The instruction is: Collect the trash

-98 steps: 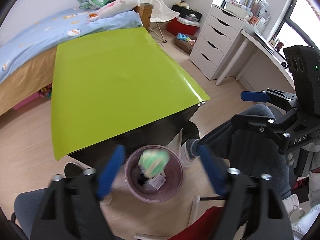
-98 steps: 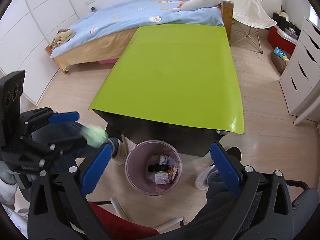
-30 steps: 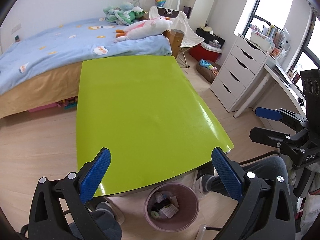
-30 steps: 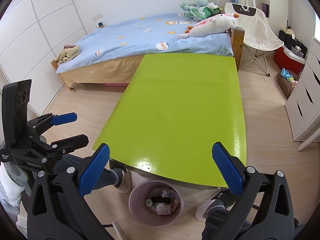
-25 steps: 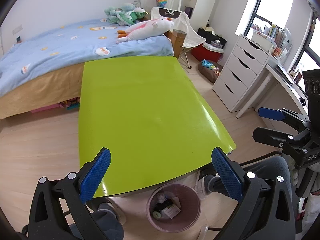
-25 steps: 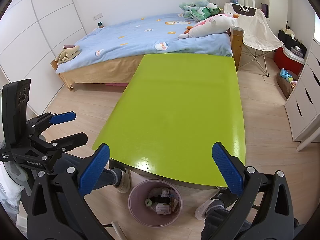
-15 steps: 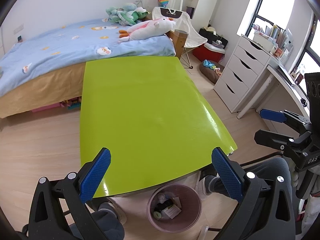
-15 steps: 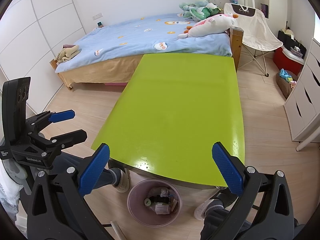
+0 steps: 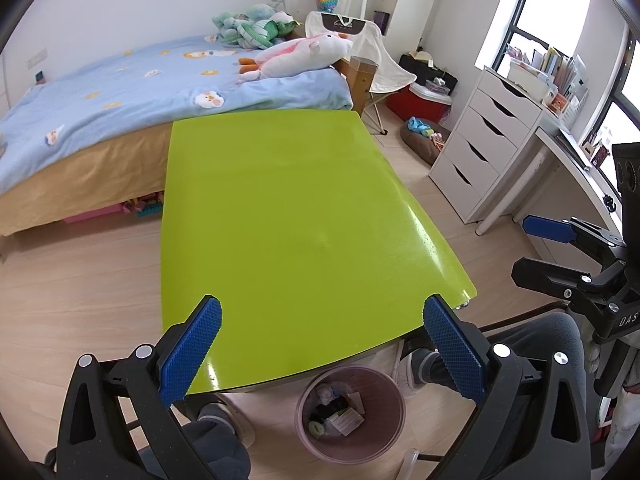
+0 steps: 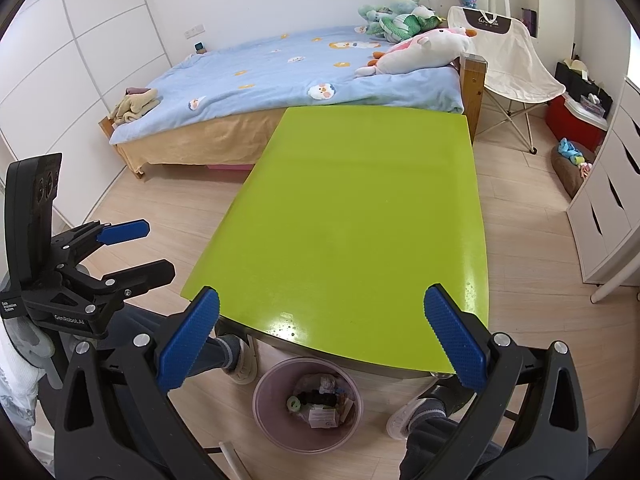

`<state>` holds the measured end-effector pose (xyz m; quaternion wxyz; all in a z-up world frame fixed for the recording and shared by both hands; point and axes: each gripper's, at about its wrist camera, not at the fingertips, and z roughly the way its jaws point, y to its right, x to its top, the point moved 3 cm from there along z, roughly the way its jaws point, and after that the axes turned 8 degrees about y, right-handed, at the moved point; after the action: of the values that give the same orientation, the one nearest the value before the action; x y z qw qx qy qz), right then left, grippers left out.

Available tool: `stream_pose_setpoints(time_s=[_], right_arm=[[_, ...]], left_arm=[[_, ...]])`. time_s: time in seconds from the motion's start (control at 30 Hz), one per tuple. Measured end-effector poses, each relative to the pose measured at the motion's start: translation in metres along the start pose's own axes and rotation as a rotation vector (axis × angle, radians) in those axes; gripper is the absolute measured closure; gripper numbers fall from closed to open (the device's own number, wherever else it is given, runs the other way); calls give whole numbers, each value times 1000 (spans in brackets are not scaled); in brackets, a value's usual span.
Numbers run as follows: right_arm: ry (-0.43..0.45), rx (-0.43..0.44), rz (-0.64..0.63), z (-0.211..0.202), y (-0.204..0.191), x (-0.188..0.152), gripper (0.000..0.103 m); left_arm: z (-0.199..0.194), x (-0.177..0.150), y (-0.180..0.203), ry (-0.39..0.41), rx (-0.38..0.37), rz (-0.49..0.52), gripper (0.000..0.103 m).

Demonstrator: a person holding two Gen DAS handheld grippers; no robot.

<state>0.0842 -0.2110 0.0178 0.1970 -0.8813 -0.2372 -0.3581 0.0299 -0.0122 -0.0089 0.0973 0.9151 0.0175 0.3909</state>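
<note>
The room is a bedroom: a bed [image 9: 120,92] with a blue duvet along the far wall, a white drawer unit [image 9: 484,140] to the right, and a glossy lime-green surface [image 9: 288,216] in the centre. No trash is visible on the surface in either wrist view.

Left to right in the left wrist view: the left gripper [image 9: 320,350] hovers over the near edge of the surface, jaws spread wide and empty. Below and between its fingers, the pink waste bin [image 9: 386,440] stands on the wooden floor, partly tucked under the near edge; it contains crumpled paper, a small card and dark scraps. The person's feet sit on either side of it. At the far right, the right gripper [image 9: 548,252] is held level beside the surface, also parted and carrying nothing.

Judgement: collection appears complete or nearly so. To perform the present step well, scan the floor and surface edges for any remaining item before committing either gripper, keep both grippers clear of the surface edge, and approach any further drop from directly above the bin opening.
</note>
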Motion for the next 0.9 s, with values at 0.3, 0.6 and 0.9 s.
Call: stream_pose_setpoints(time_s=[0.3,0.6,0.9], right_arm=[[0,-2,-3,-1,2,0,3],[-1,-1,-4,-1,1,0,3],[0,-1,-4,-1,1,0,3]], left_arm=[[3,-5,-4,-3,-1,-1,6],[4,-4,-4,-6,3,3,6],[3,-5,-2,-1,-1,10,6]])
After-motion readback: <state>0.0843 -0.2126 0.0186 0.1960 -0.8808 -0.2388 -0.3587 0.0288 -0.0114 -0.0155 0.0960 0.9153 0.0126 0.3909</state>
